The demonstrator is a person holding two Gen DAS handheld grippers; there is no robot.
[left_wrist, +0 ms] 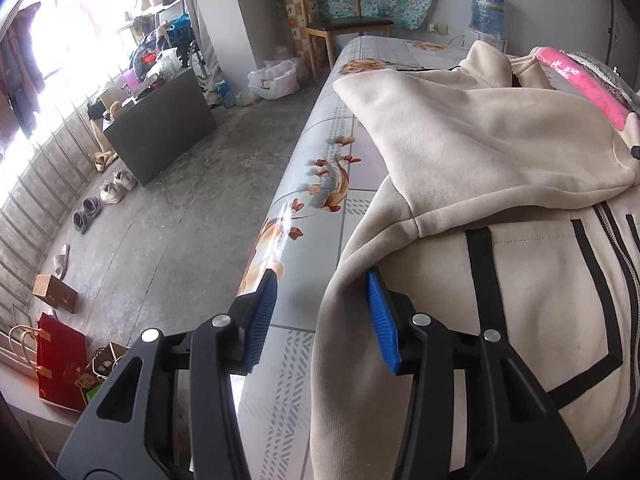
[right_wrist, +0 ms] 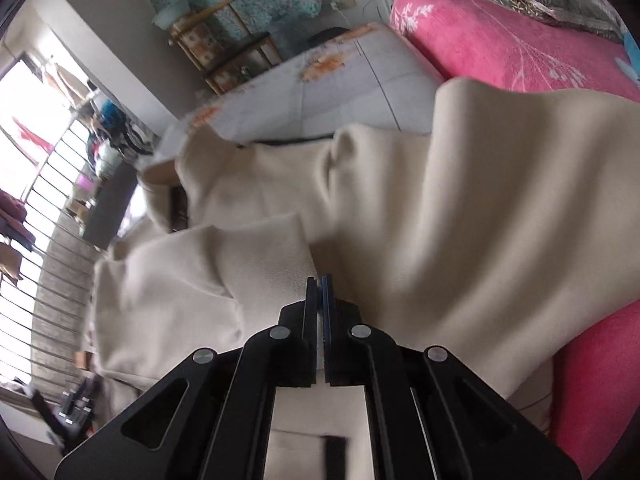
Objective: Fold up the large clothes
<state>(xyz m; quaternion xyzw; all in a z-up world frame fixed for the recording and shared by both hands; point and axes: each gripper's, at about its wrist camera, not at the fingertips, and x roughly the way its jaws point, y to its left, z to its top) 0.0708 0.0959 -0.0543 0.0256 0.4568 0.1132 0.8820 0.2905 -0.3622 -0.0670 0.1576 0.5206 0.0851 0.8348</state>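
On the bed (left_wrist: 320, 216) my cream jacket (left_wrist: 500, 280) lies with one sleeve folded across; the rest remains. My right gripper (right_wrist: 320, 284) pinches a lifted fold, my left gripper (left_wrist: 320, 320) gapes around its near edge.

A cream hoodie (left_wrist: 500, 152) of soft, matt fleece cloth lies on a glossy, smooth printed bed cover (left_wrist: 320, 184). The left tool (left_wrist: 322, 320) shows matt black plastic, ribbed blue pads (left_wrist: 382, 320) and shiny metal rivets. A fuzzy pink blanket (right_wrist: 500, 40) lies beyond.
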